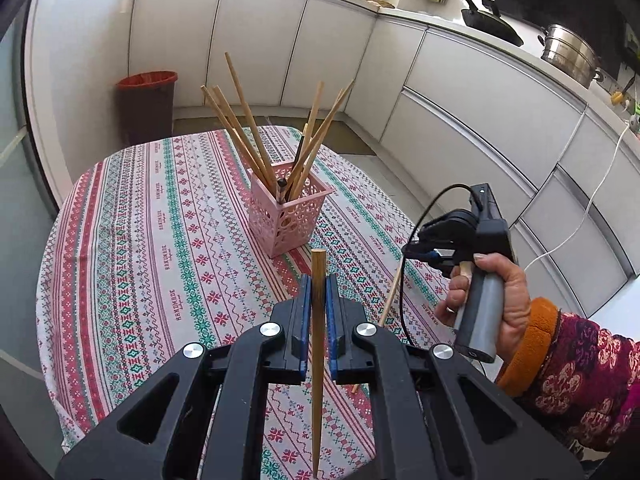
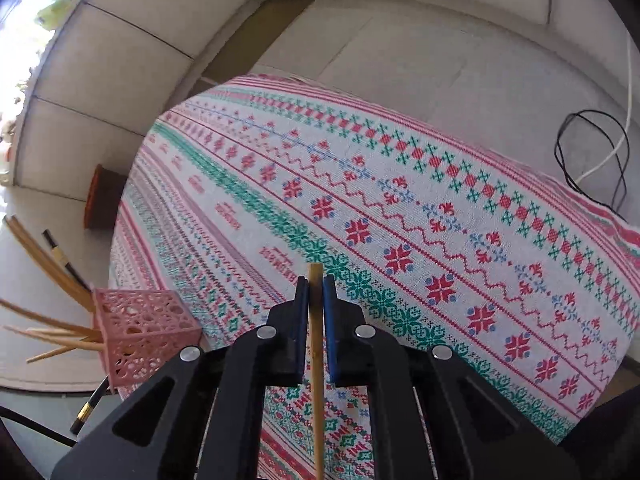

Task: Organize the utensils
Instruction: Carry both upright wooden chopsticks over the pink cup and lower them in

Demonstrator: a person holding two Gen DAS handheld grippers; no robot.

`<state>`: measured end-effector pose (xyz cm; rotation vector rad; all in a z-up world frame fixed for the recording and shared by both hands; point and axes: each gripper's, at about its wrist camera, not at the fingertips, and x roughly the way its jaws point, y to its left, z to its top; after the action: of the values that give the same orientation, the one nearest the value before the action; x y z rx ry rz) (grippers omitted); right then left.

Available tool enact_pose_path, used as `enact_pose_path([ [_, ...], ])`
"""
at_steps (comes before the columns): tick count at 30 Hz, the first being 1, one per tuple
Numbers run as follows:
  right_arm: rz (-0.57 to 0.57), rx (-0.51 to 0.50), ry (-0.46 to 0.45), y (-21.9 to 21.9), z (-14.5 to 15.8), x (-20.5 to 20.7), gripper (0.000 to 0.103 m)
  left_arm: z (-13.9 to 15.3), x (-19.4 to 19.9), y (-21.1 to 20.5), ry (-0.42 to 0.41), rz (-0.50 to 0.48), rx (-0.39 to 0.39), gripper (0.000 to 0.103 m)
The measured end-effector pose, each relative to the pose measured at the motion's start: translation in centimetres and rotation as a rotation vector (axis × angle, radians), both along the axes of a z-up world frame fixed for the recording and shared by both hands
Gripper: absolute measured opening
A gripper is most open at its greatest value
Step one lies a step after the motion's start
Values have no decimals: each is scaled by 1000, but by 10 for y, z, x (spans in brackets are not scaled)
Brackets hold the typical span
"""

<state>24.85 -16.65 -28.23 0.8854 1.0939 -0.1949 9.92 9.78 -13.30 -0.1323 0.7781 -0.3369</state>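
Note:
A pink perforated basket (image 1: pixel 286 216) stands on the patterned tablecloth (image 1: pixel 140 248) and holds several wooden chopsticks (image 1: pixel 244 120) leaning outward. My left gripper (image 1: pixel 319 284) is shut on a brown wooden chopstick (image 1: pixel 318 360), held upright a short way in front of the basket. My right gripper (image 2: pixel 316 286) is shut on a lighter wooden chopstick (image 2: pixel 316 380) above the tablecloth (image 2: pixel 400 208). The basket (image 2: pixel 144 332) lies at the lower left of the right wrist view. The right gripper (image 1: pixel 416 250) also shows in the left wrist view, held by a hand to the right of the basket.
A red-lined bin (image 1: pixel 146 104) stands on the floor beyond the table. White kitchen cabinets (image 1: pixel 480 120) run along the back and right, with a wok (image 1: pixel 492 20) and a steel pot (image 1: pixel 568 54) on the counter. Cables (image 2: pixel 592 160) hang past the table's right edge.

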Motion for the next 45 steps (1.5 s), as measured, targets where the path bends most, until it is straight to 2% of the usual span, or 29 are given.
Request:
enact_pose_path([
  [9, 229, -237, -354, 11, 108, -61, 8, 29, -9, -4, -92, 48, -30, 6],
  [15, 318, -335, -538, 25, 177, -92, 8, 61, -3, -8, -146, 61, -52, 6],
  [19, 341, -353, -627, 25, 224, -94, 8, 86, 7, -16, -186, 52, -40, 6],
  [27, 341, -329, -771, 23, 301, -69, 8, 139, 34, -21, -283, 65, -8, 6],
  [31, 343, -338, -817, 31, 321, -52, 8, 159, 53, -22, -337, 88, 7, 6],
  [36, 365, -342, -841, 47, 324, -33, 8, 162, 82, -18, -354, 141, 16, 6],
  [41, 394, -348, -832, 61, 308, -11, 8, 141, 111, -14, -330, 171, 40, 7],
  [45, 416, -360, -814, 72, 291, 4, 8, 109, 129, -10, -245, 169, 19, 9],
])
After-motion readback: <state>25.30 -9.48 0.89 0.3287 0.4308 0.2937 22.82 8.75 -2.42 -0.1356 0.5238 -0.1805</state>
